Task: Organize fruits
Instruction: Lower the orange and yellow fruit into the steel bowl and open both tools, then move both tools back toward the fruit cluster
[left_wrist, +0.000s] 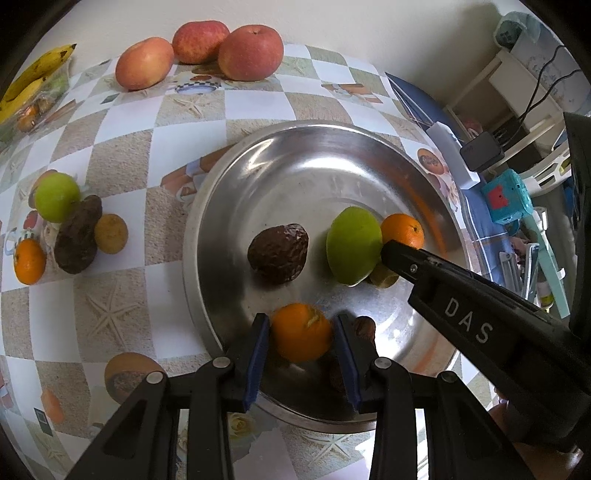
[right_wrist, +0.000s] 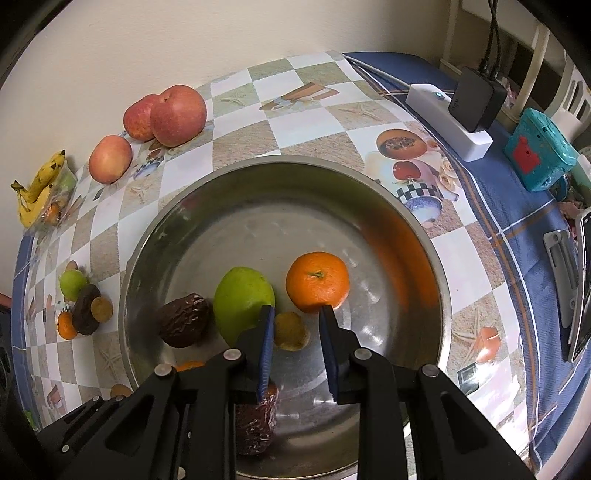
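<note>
Checkered desk against a cream wall. Steel bowl holds fruit. Left tool, jaws slightly apart, brackets an orange; right tool, nearly together, holds nothing above a small yellow fruit.

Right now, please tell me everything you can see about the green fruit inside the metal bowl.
The green fruit is smooth, light green and oval, with no visible damage. It lies on the floor of the metal bowl. A dark wrinkled fruit lies close on one side and a small yellowish fruit close on the other. The right gripper hangs just beside it; whether it touches cannot be told.
</note>
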